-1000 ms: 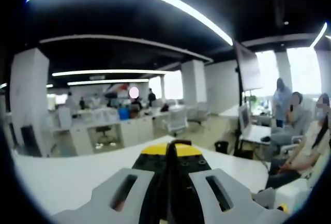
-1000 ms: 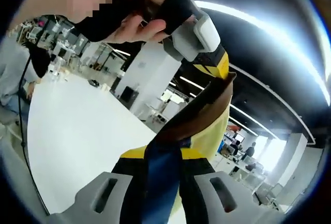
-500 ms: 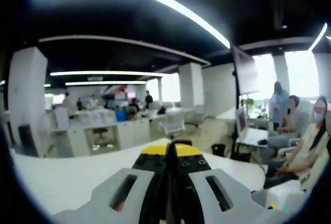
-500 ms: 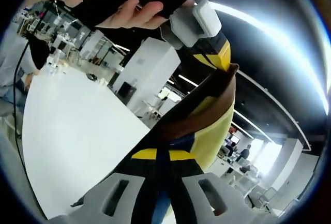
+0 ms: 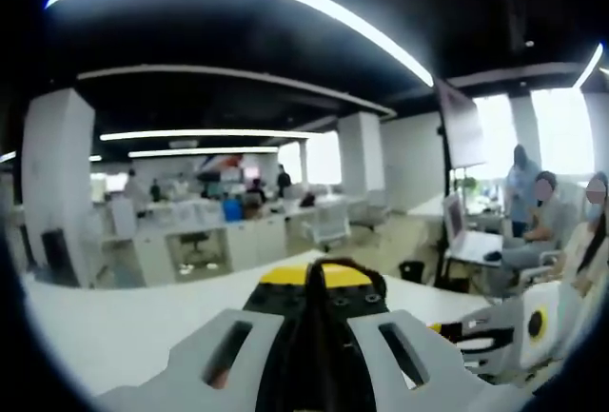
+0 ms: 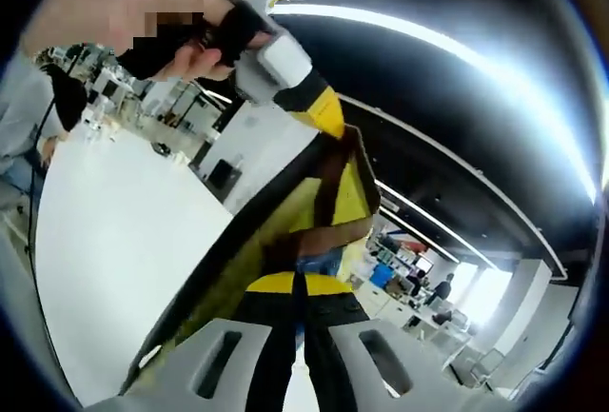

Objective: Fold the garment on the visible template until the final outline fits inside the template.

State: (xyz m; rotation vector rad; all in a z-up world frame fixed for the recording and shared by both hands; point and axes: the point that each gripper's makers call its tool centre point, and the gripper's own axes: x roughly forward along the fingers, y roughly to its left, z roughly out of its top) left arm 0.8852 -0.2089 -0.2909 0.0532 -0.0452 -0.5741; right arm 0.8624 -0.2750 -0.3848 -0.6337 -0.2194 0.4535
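A yellow garment (image 6: 350, 188) with brown trim and a blue patch hangs in the air above the white table (image 6: 105, 231), stretched between both grippers. My right gripper (image 6: 297, 284) is shut on its lower part. At the upper left of the right gripper view, a hand (image 6: 181, 46) holds my left gripper (image 6: 328, 125), whose tips pinch the garment's upper edge. In the left gripper view, my left gripper (image 5: 315, 274) has its jaws together with a dark sliver of cloth between them. The right gripper (image 5: 449, 331) comes in low on the right.
The white table (image 5: 124, 326) spreads below the left gripper. Behind it lies an open office with desks, chairs and pillars. People sit at the far right by a monitor stand (image 5: 447, 203). A seated person (image 6: 24, 136) is at the table's left edge.
The right gripper has come into the left gripper view from the right. In the right gripper view, the left gripper has moved up and to the left, and the garment has spread wider between the two.
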